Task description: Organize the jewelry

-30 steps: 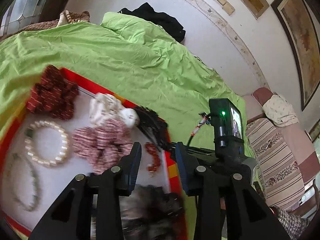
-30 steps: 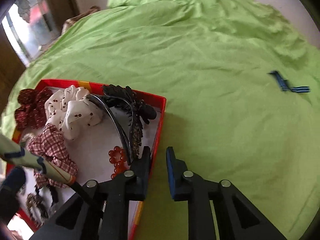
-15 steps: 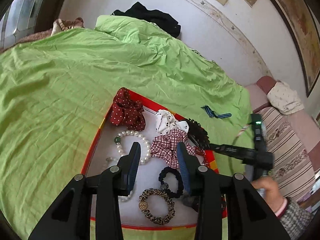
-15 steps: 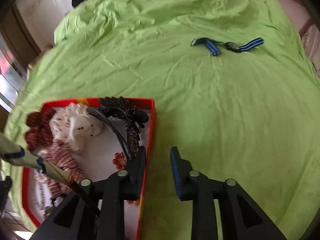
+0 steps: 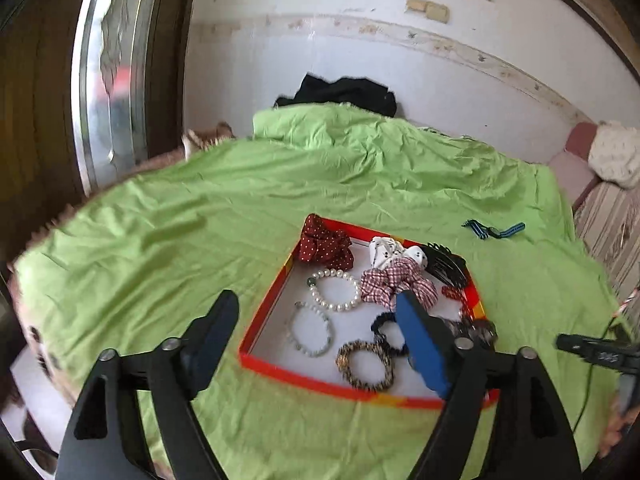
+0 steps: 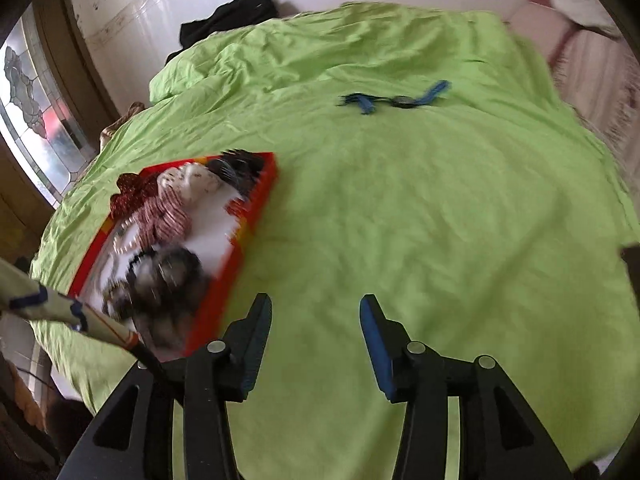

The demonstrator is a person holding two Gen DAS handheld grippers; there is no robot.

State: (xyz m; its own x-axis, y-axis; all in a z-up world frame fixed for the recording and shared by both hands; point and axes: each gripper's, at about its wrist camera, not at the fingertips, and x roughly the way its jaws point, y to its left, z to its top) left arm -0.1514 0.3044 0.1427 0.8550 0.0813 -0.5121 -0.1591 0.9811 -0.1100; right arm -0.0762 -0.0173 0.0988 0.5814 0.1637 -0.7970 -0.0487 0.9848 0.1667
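Well beyond the spread, empty fingers of the right gripper (image 6: 316, 340), a blue-strapped watch (image 6: 400, 100) is seen on the bed (image 6: 400, 208). The left gripper (image 5: 316, 334) is held released over the red tray (image 5: 360, 390). Fetching the watch appears next, requiring a forward reach.

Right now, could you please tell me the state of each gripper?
Left gripper: open, holding nothing.
Right gripper: open, holding nothing.
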